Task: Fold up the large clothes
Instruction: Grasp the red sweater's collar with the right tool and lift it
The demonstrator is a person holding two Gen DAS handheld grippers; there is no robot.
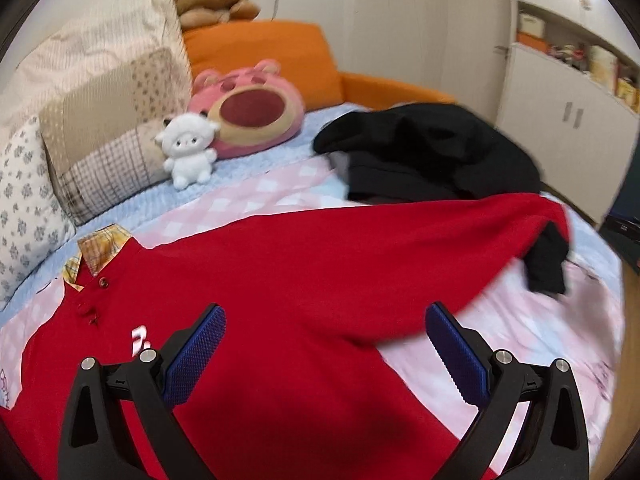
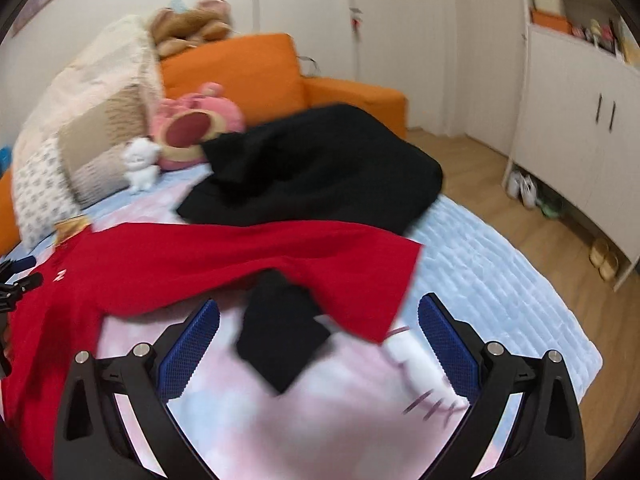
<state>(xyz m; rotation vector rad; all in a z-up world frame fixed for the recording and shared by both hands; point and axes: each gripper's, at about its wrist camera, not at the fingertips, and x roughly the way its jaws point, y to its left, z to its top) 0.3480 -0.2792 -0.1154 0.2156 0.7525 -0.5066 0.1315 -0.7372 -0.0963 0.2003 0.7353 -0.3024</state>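
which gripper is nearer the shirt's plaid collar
Left. The left gripper hovers open over the red shirt chest, just below the plaid collar; the right gripper is open over the black cuff, far from it.

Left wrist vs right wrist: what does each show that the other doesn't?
Left only: the red shirt's plaid collar and buttons, sharp.
Right only: the shoes under the cabinet, and the left gripper at frame edge.
Both: the shirt spread on the bed, the black garment, the pink plush, each gripper open, holding nothing.
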